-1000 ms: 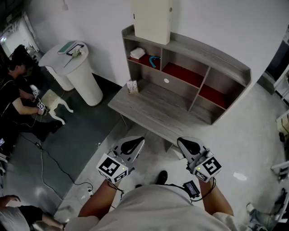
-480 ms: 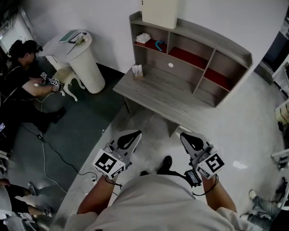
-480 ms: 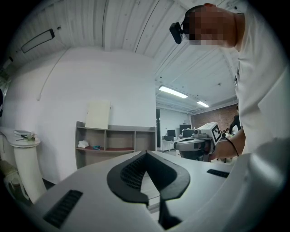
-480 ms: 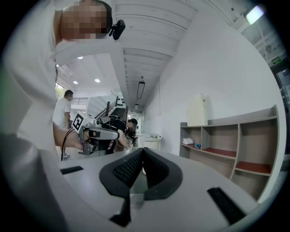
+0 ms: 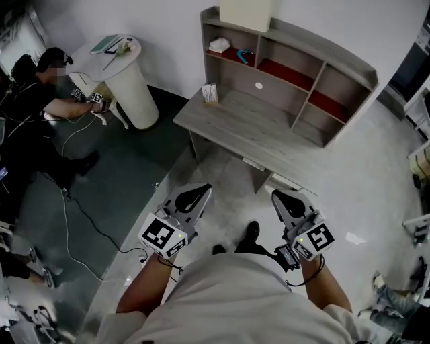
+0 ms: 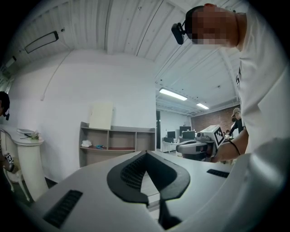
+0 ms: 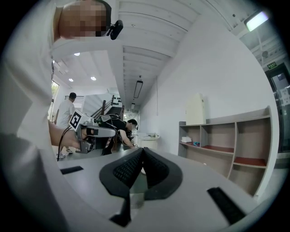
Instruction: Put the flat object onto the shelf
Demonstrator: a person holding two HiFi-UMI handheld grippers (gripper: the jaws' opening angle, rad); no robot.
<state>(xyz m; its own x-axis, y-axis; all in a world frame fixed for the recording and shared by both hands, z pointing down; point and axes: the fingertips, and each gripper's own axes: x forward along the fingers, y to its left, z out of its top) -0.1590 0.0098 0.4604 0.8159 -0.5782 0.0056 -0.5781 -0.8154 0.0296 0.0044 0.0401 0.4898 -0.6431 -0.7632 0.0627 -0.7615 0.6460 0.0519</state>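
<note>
A cream flat panel stands upright on top of the grey shelf unit, leaning on the wall; it also shows in the left gripper view and the right gripper view. The shelf unit sits on a grey desk. My left gripper and right gripper are held level over the floor, short of the desk's front edge. Both are shut with nothing in them, the left pads and the right pads meeting at their tips.
A small card box stands on the desk's left end. A white item and a blue item lie in the left shelf compartment. A white round pedestal and a seated person are at left, with cables on the floor.
The desk and shelf now sit higher and farther off in the head view, and a gap of floor has opened between them and both grippers. The jaws stay shut.
</note>
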